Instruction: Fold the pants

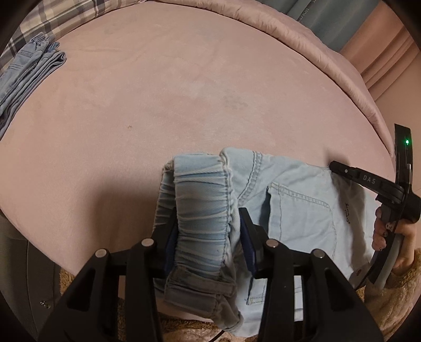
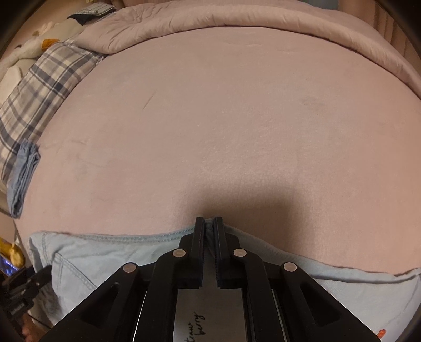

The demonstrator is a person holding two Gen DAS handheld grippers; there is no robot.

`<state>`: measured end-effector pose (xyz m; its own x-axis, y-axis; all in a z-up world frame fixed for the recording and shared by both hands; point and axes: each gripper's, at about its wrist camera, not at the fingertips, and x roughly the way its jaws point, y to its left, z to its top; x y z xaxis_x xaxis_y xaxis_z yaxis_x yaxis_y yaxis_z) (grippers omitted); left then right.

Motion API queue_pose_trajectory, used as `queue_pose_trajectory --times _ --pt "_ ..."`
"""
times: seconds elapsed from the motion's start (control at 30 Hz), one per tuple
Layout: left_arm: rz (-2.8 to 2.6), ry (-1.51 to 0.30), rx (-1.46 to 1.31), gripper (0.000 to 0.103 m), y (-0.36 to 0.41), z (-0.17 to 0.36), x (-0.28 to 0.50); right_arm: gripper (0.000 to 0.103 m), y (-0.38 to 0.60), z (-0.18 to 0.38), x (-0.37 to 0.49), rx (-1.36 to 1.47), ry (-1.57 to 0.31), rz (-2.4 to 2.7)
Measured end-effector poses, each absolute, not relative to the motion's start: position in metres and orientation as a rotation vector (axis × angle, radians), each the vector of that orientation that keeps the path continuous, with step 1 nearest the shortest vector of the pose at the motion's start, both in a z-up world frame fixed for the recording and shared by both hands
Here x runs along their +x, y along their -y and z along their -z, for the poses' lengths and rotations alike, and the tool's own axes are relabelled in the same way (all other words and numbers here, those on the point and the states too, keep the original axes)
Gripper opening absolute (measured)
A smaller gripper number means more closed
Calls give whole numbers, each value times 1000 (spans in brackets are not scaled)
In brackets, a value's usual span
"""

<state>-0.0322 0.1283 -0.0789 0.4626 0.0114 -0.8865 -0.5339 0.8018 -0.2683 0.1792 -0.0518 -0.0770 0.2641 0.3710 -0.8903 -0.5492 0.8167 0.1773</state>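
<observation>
Light blue denim pants lie at the near edge of a pink bed. In the left wrist view my left gripper is shut on the bunched elastic waistband, which fills the gap between its fingers. Further right in that view my right gripper pinches the far edge of the pants, held by a hand. In the right wrist view my right gripper is shut on the stitched edge of the pants, with a thin fold of denim between its pads.
A folded pair of blue jeans lies at the left side of the bed, seen also as folded jeans in the right wrist view. A plaid pillow and a rolled pink quilt line the far sides.
</observation>
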Motion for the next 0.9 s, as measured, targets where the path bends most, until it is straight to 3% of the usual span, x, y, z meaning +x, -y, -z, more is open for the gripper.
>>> queue_pose_trajectory --times 0.13,0.27,0.33,0.37,0.4,0.47,0.73,0.9 --pt "-369 -1040 -571 47 -127 73 -33 5 47 76 179 -186 -1135 -618" --pt "-406 -995 -521 59 -118 47 -37 6 57 71 181 -140 -1131 -629" --pt "-415 -945 -504 69 -114 28 -38 22 66 65 181 -123 -1123 -617" --pt "-404 -913 -503 73 -111 17 -38 38 72 61 181 -114 -1108 -597" --pt "-393 -892 -504 75 -109 9 -36 48 84 53 181 -96 -1076 -568" --pt "-349 -853 -507 75 -100 -6 -27 51 105 43 181 -68 -1042 -543" --pt "-149 -873 -530 71 -54 -6 35 63 247 19 196 108 -988 -312" --pt "-49 -935 -558 50 -25 20 85 65 342 28 204 224 -1002 -133"
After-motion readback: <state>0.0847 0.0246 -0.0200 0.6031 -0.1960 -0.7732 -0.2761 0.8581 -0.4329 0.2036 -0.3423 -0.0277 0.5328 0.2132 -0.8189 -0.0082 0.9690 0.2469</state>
